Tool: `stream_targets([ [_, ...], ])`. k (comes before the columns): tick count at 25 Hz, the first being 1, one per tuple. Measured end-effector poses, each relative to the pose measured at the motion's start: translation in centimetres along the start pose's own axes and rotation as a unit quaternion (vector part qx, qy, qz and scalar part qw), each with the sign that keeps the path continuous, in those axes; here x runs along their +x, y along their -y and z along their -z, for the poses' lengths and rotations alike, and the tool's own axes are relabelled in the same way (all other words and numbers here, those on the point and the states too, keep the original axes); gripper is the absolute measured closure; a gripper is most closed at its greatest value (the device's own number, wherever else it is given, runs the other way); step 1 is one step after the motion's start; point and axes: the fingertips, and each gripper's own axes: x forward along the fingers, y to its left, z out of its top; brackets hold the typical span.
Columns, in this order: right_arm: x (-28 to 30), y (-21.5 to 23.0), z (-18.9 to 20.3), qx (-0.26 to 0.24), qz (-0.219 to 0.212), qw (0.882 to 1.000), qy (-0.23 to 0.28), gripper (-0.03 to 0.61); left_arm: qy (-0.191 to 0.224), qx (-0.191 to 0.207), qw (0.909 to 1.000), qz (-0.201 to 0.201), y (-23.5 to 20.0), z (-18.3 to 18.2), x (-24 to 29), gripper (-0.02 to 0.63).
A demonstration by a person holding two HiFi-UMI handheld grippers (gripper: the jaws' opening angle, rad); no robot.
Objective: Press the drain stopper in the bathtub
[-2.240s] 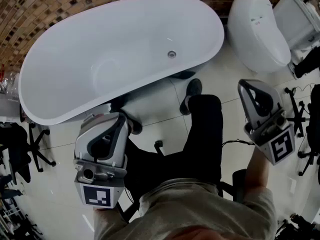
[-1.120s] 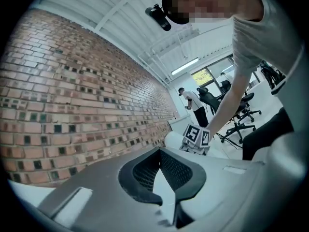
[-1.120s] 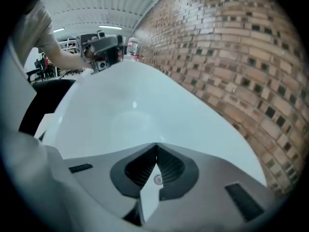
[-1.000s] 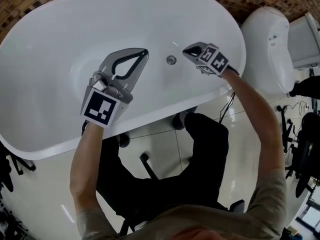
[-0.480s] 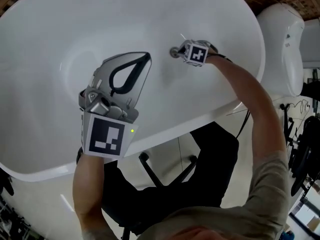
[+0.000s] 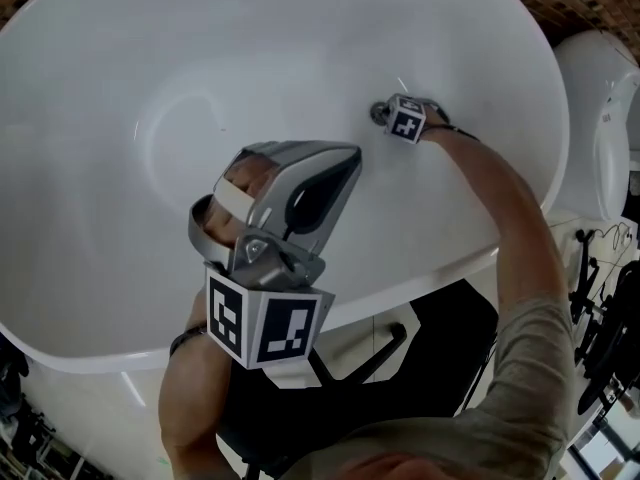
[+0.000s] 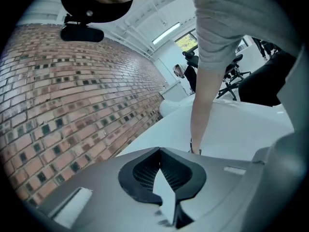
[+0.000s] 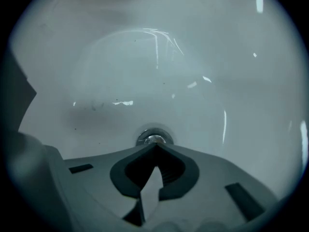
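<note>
The right gripper (image 6: 392, 116) has gone down deeper into the bathtub (image 6: 120, 78) than it was a second ago. The left gripper (image 6: 345, 163) has moved over toward the middle.

The drain stopper (image 8: 153, 139) is a small shiny round thing at the bottom of the white tub. In the head view the stopper (image 6: 379, 113) peeks out just left of the right gripper. That gripper's jaws are shut tight, tip to tip, with nothing between them. The tips sit right at the near edge of the stopper.

The person's right arm (image 6: 505, 208) reaches across the tub rim down to it.

The left gripper hangs above the tub, well apart from the stopper. Its jaws are shut too, and empty.

Beyond the tub is a brick wall (image 7: 67, 91). A white toilet (image 6: 605, 118) stands just beside the tub on the right.
</note>
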Motion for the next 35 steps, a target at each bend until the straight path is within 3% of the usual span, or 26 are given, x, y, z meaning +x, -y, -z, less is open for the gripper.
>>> stream_targets([
  [5,1.4,-0.1,0.1,0.042,0.01,0.999,0.004,0.572,-0.001,0.016,0.9999,0.005,0.1,-0.1,-0.1,0.604],
  [12,2.3,-0.4,0.0,-0.024,0.033,0.999,-0.021,0.572,-0.004,0.013,0.9999,0.001,0.3,0.4,0.0,0.604],
  [17,0.5,0.1,0.2,0.021,0.0,0.999,-0.031,0.575,-0.022,0.062,0.9978,0.009,0.8,1.0,0.6,0.604],
  [20,-2.5,-0.1,-0.7,-0.005,-0.014,0.999,-0.038,0.577,-0.023,0.072,0.9971,0.007,0.9,2.0,0.5,0.604],
  [23,-8.5,0.0,-3.7,-0.01,-0.004,1.0,0.005,0.577,-0.018,0.061,0.998,-0.004,0.5,2.7,0.4,0.604],
  [25,-15.1,-0.4,-7.1,0.034,0.014,0.996,0.087,0.577,-0.015,0.045,0.9988,-0.014,0.0,2.9,0.1,0.604],
  [26,-19.4,-0.9,-9.0,0.055,0.028,0.988,0.14,0.577,-0.016,0.036,0.999,-0.019,-0.4,3.0,-0.3,0.604],
  [28,-29.5,-2.7,-12.1,0.074,0.061,0.962,0.256,0.577,-0.015,0.022,0.999,-0.035,-1.4,3.4,-1.2,0.604],
  [31,-45.3,-7.4,-14.2,0.069,0.106,0.904,0.41,0.577,0.012,-0.009,0.9964,-0.084,-3.1,2.9,-3.5,0.604],
  [33,-54.4,-10.1,-13.0,0.055,0.146,0.872,0.464,0.577,0.019,-0.023,0.9911,-0.13,-4.1,1.8,-5.1,0.604],
  [35,-62.3,-11.5,-10.6,0.039,0.199,0.849,0.487,0.577,0.028,-0.024,0.9844,-0.172,-5.4,-1.1,-7.0,0.604],
])
